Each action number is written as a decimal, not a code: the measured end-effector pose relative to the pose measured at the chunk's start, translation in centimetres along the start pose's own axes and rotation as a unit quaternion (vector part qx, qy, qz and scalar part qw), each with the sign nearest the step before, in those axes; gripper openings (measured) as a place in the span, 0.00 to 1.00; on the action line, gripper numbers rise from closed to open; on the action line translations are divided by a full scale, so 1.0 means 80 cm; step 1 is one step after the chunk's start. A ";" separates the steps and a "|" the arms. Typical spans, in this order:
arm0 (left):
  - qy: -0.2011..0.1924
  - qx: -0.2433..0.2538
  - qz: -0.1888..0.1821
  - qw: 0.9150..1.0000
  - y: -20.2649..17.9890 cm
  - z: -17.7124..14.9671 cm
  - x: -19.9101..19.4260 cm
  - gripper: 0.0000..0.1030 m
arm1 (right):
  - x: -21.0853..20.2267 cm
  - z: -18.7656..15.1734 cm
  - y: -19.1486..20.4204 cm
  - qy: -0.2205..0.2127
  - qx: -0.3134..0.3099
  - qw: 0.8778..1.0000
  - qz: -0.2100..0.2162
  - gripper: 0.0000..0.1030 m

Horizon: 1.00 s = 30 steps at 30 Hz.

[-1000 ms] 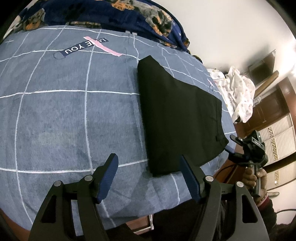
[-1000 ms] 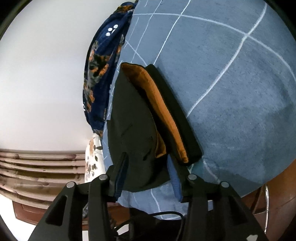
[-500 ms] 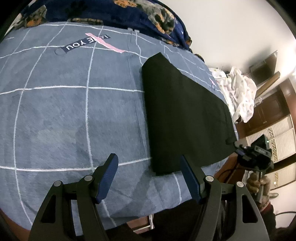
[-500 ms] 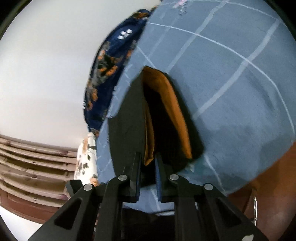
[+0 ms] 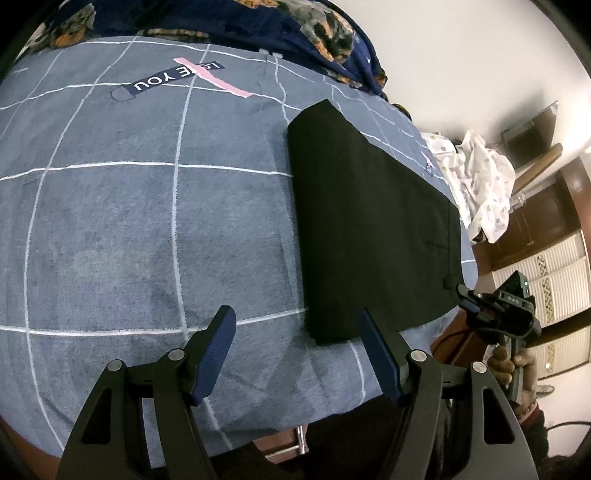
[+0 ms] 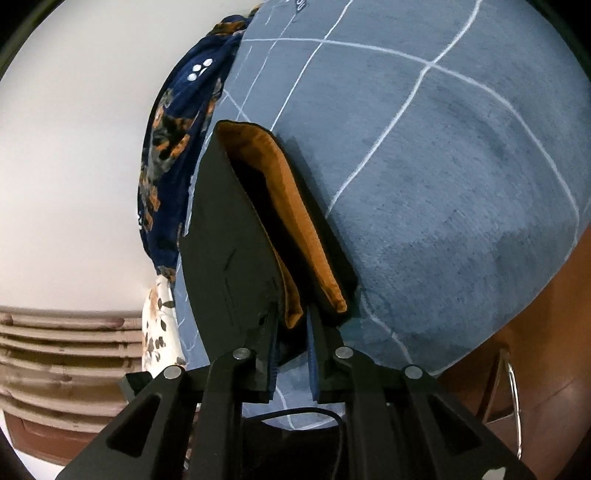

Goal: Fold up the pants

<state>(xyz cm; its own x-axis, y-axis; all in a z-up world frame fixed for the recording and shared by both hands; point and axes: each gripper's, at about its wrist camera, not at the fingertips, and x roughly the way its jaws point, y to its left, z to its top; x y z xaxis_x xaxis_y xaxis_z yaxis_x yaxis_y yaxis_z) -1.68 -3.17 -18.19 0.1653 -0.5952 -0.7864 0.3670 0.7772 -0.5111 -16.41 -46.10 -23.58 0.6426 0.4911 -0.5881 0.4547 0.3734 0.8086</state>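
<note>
Black pants (image 5: 369, 229) lie folded lengthwise on the blue checked bed sheet (image 5: 147, 221), running from the near edge toward the far right. My left gripper (image 5: 297, 356) is open and empty, just short of the pants' near left corner. My right gripper (image 6: 291, 332) is shut on the upper layer of the pants (image 6: 229, 251) at the near waistband corner and lifts it, so the orange lining (image 6: 295, 221) shows. It also shows in the left wrist view (image 5: 469, 306), at the pants' right corner.
A dark floral blanket (image 5: 221, 22) lies bunched along the bed's far edge. A white patterned cloth (image 5: 480, 184) hangs beyond the bed's right side. Brown wooden furniture (image 5: 535, 221) and a white wall stand behind. The bed's near edge (image 6: 480, 332) drops to a brown frame.
My right gripper closed on the upper layer of the pants at the waistband corner and raised it, opening the fold. My left gripper stayed open near the near left corner.
</note>
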 end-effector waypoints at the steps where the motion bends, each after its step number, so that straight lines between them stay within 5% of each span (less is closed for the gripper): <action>1: 0.000 -0.001 0.000 1.000 0.000 0.000 0.000 0.67 | -0.001 -0.001 0.002 -0.003 0.001 1.000 -0.007 0.11; 8: 0.006 -0.010 -0.005 1.000 0.006 0.000 0.002 0.67 | -0.008 -0.016 0.032 -0.031 -0.026 0.995 -0.095 0.19; 10: 0.008 -0.012 -0.006 1.000 0.007 0.000 0.002 0.67 | -0.011 -0.018 0.042 -0.042 -0.042 0.990 -0.127 0.28; 12: 0.007 -0.013 -0.008 1.000 0.007 0.000 0.001 0.68 | -0.017 -0.018 0.047 -0.059 -0.056 0.985 -0.155 0.62; 13: 0.007 -0.013 -0.009 1.000 0.007 0.000 0.001 0.67 | -0.021 -0.016 0.046 -0.065 -0.057 0.985 -0.148 0.65; 17: 0.010 -0.018 -0.010 1.000 0.009 0.000 0.002 0.68 | -0.024 -0.003 0.030 -0.055 -0.022 0.994 -0.093 0.65; 23: 0.013 -0.029 -0.008 0.999 0.014 -0.001 0.003 0.68 | -0.008 -0.004 0.043 -0.038 -0.046 0.993 -0.102 0.54; 25: 0.017 -0.034 -0.007 0.999 0.016 -0.001 0.005 0.68 | -0.004 -0.003 0.041 -0.035 -0.044 0.993 -0.104 0.47; 27: 0.018 -0.039 -0.006 0.999 0.019 -0.001 0.006 0.67 | -0.006 -0.006 0.046 -0.040 -0.064 0.991 -0.111 0.26; 30: 0.018 -0.043 -0.007 0.999 0.021 -0.001 0.006 0.68 | -0.008 -0.008 0.055 -0.044 -0.082 0.990 -0.109 0.21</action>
<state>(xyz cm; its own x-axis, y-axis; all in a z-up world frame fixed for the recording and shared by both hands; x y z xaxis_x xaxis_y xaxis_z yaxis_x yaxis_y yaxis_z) -1.09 -2.14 -19.48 0.1275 -0.5997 -0.7900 0.2892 0.7844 -0.5487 -15.24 -44.24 -19.63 0.5950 0.3165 -0.7388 0.4872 0.5890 0.6447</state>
